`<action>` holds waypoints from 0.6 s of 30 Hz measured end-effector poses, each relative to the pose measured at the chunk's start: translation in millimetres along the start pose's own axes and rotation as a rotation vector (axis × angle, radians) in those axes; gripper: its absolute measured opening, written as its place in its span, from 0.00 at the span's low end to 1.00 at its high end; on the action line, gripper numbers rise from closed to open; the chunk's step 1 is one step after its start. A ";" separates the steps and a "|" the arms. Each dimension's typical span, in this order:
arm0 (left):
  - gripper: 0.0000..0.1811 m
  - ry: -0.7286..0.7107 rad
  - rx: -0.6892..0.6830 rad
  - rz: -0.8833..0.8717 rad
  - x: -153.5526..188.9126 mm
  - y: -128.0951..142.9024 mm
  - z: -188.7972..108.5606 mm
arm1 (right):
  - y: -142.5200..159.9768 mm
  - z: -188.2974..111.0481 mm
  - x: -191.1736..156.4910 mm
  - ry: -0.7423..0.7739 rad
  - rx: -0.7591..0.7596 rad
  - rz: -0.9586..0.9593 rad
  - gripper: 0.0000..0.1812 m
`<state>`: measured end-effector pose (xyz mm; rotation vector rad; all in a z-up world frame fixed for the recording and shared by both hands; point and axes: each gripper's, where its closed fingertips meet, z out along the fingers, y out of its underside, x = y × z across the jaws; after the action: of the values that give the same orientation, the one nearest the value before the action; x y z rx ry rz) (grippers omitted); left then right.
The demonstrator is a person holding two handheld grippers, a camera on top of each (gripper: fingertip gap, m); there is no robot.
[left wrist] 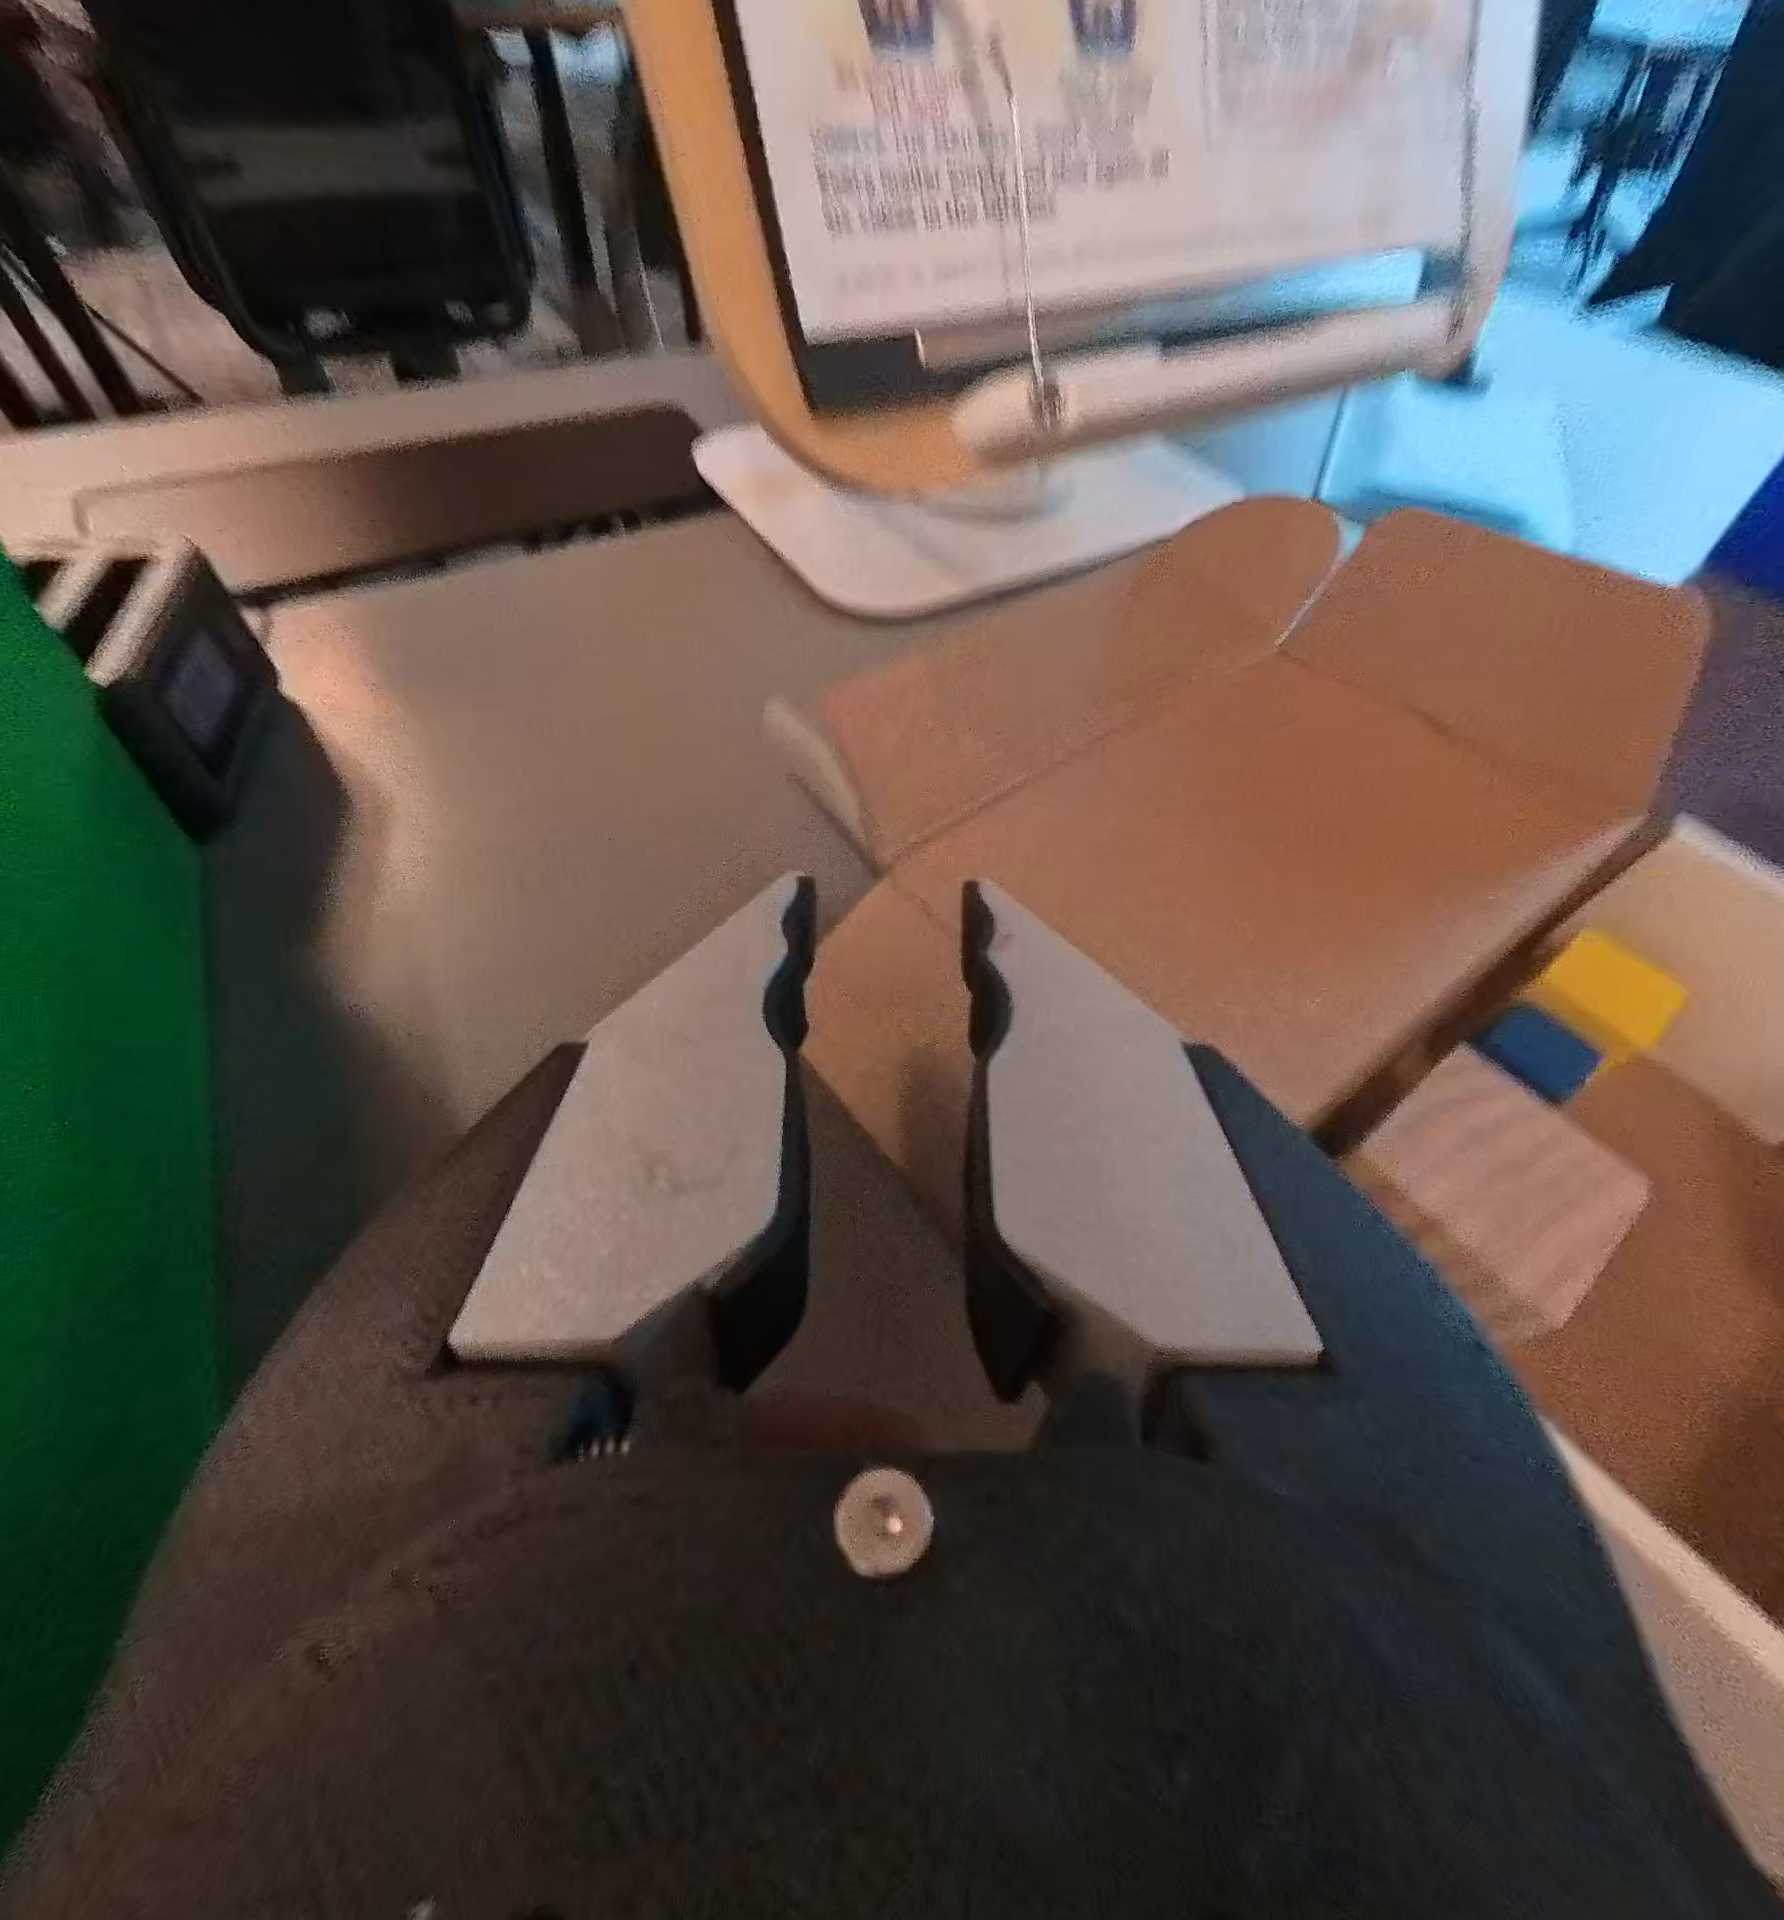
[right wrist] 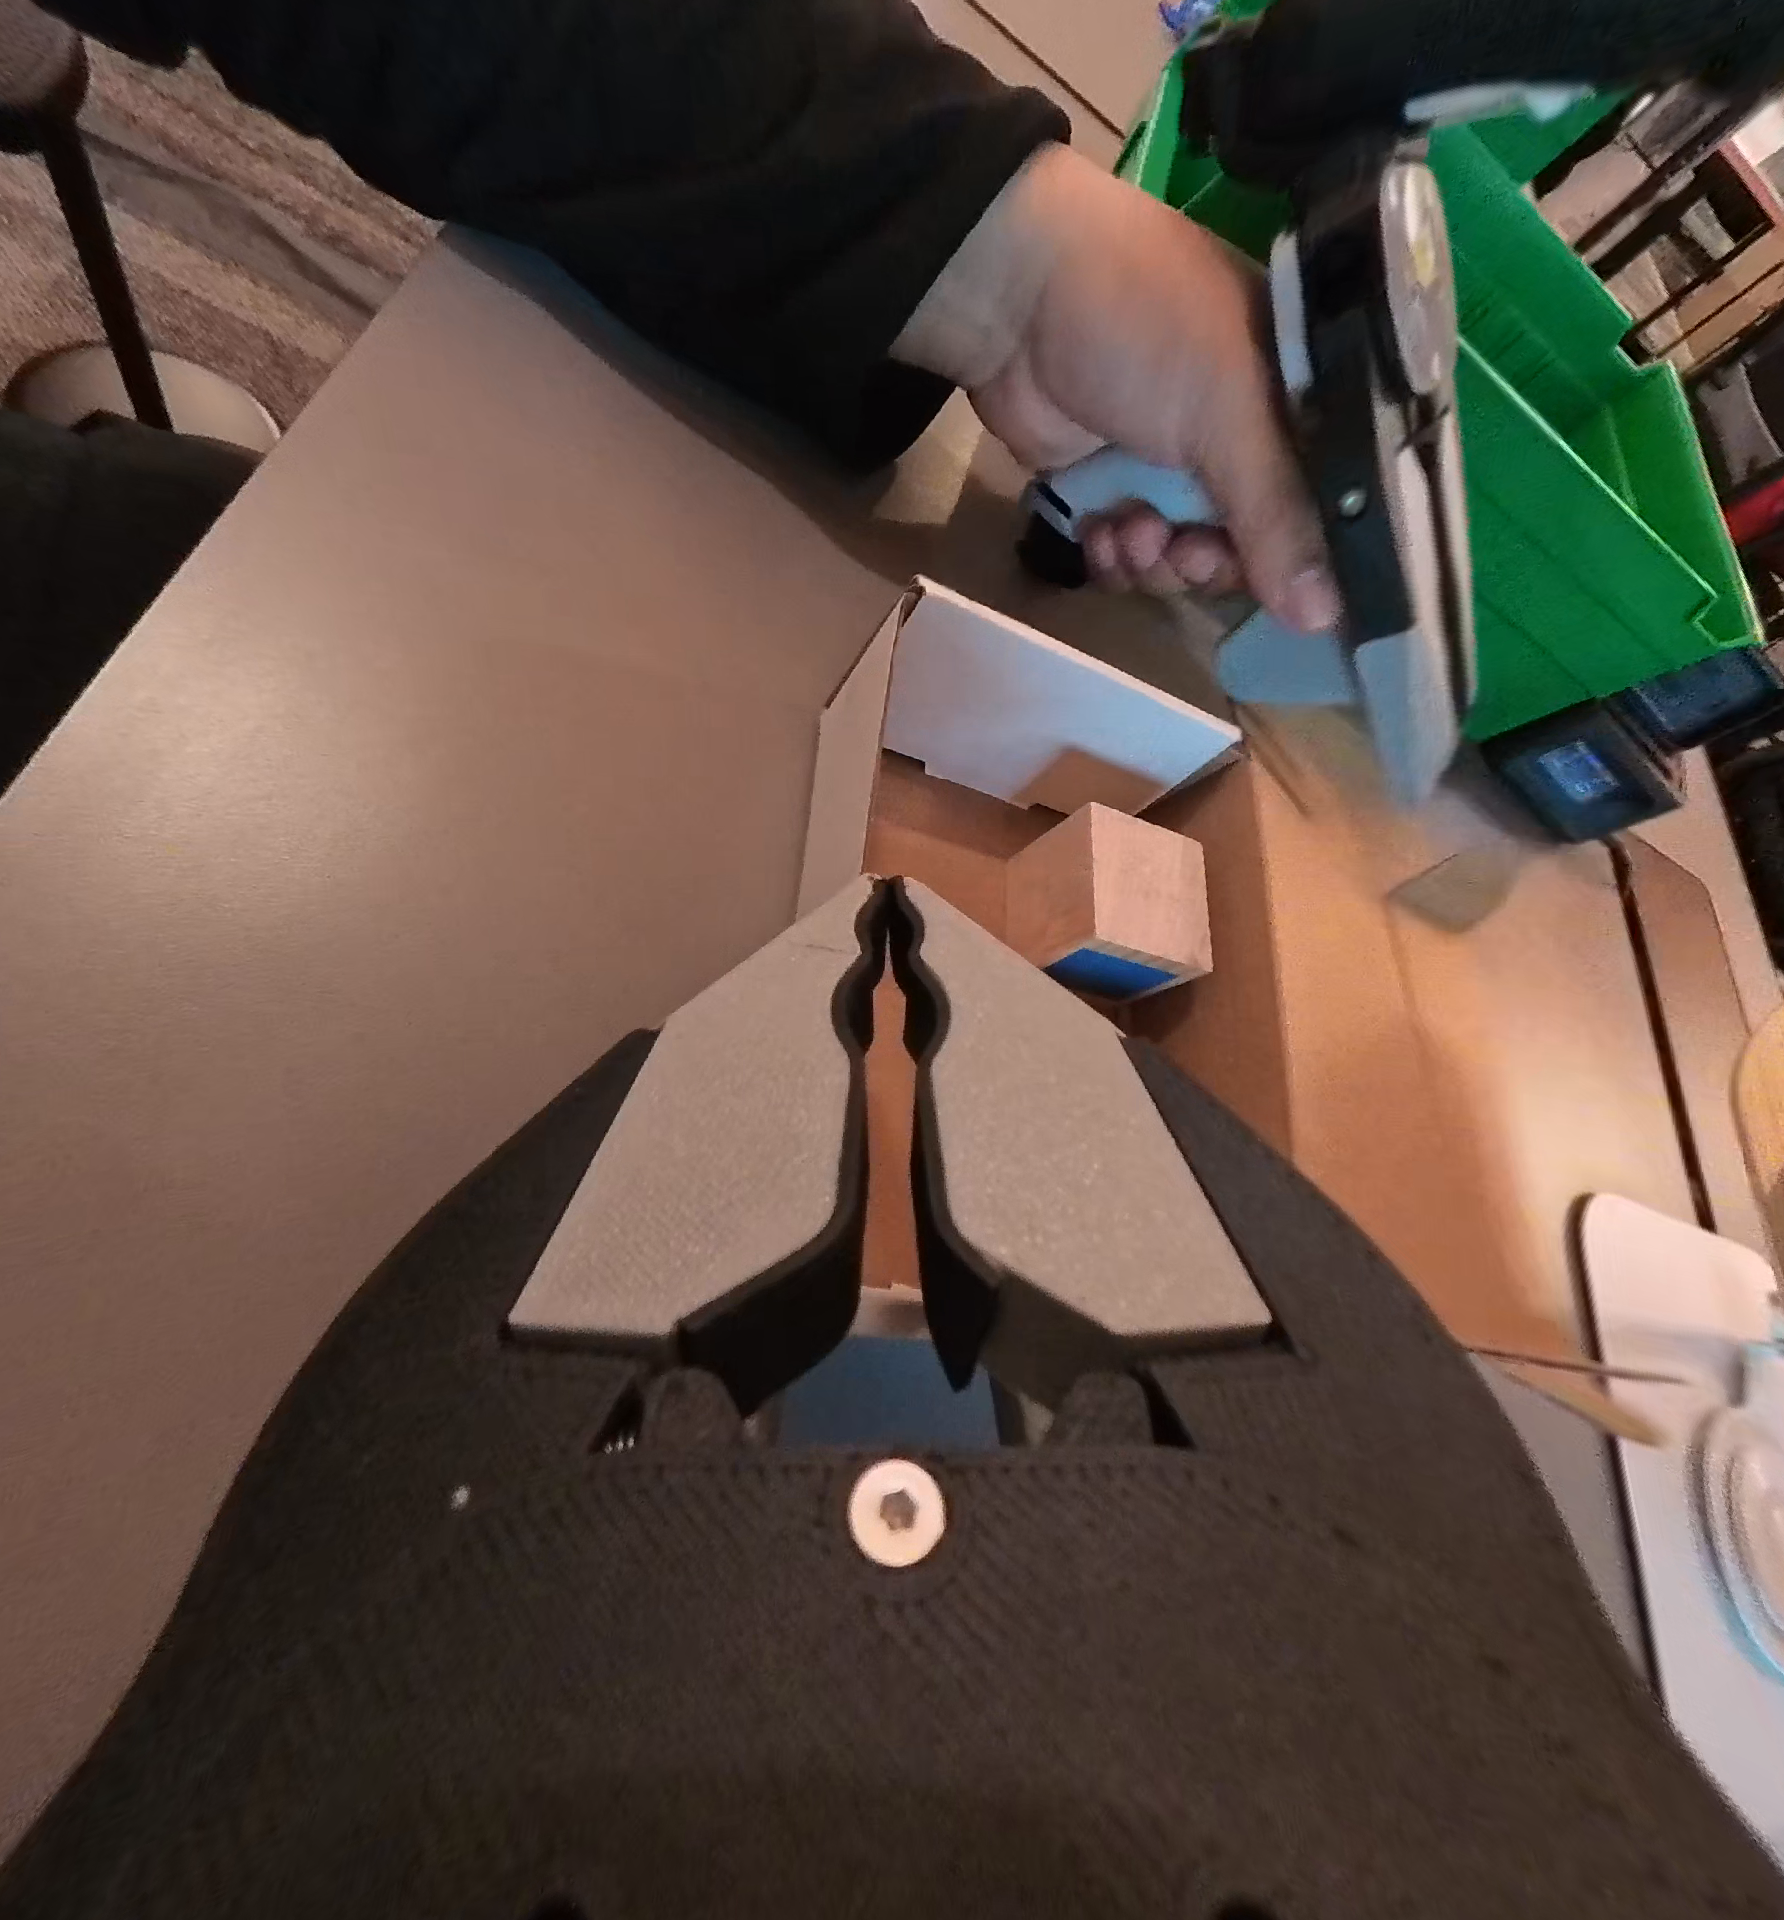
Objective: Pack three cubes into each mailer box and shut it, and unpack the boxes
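A mailer box lies open on the table, white outside and brown inside; its lid [left wrist: 1231, 831] lies flat. A yellow cube [left wrist: 1605, 987] and a blue cube [left wrist: 1537, 1049] sit in the box. The right wrist view shows a wooden cube with a blue face [right wrist: 1116, 904] in the box, beside a folded white flap [right wrist: 1023, 707]. My left gripper [left wrist: 888, 914] is open and empty over the lid's near corner; it also shows blurred in the right wrist view [right wrist: 1366, 717]. My right gripper [right wrist: 888, 894] is shut, tips at the rim of the box's wall [right wrist: 846, 748]; I cannot tell whether it pinches the wall.
A green bin [left wrist: 57, 935] stands at the left of the table, with a small black device with a screen [left wrist: 192, 707] beside it. A white stand base [left wrist: 919, 520] with a wooden frame sits behind the box. A hand [right wrist: 1127, 364] holds the left gripper. The tips of one gripper are about 20 cm away from the tips of the other. The left gripper is farther from the blue cube [left wrist: 1537, 1049], some 15 cm, than the right, some 9 cm.
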<state>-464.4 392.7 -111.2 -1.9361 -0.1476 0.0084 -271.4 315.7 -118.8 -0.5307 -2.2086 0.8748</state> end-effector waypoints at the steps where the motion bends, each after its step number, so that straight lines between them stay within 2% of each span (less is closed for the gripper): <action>1: 0.14 0.003 -0.057 0.026 2.1 9.2 3.0 | -0.2 0.1 0.1 0.000 0.000 0.000 0.00; 3: 0.00 -0.074 -0.135 0.110 -5.6 20.3 5.9 | -0.5 0.2 -0.6 -0.002 0.001 -0.005 0.00; 5: 0.00 -0.148 -0.154 0.223 -11.3 22.1 6.4 | -0.5 -0.1 0.6 0.006 -0.001 -0.004 0.00; 7: 0.00 -0.177 -0.156 0.262 -11.8 22.1 6.5 | -0.6 -0.4 1.9 0.015 0.000 -0.004 0.00; 13: 0.00 -0.177 -0.125 0.227 -14.9 17.3 4.7 | -2.5 -2.1 5.7 0.040 0.011 -0.021 0.00; 17: 0.06 -0.204 -0.097 0.217 -19.8 12.1 2.1 | -20.2 -16.6 21.1 0.102 0.124 0.040 0.00; 18: 0.08 -0.216 -0.092 0.218 -21.2 10.8 1.2 | -23.6 -22.8 30.0 0.135 0.153 0.085 0.08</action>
<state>-484.4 387.7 -123.0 -2.0319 -0.0814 0.3619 -277.8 326.7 -76.2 -0.5953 -1.9909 1.0130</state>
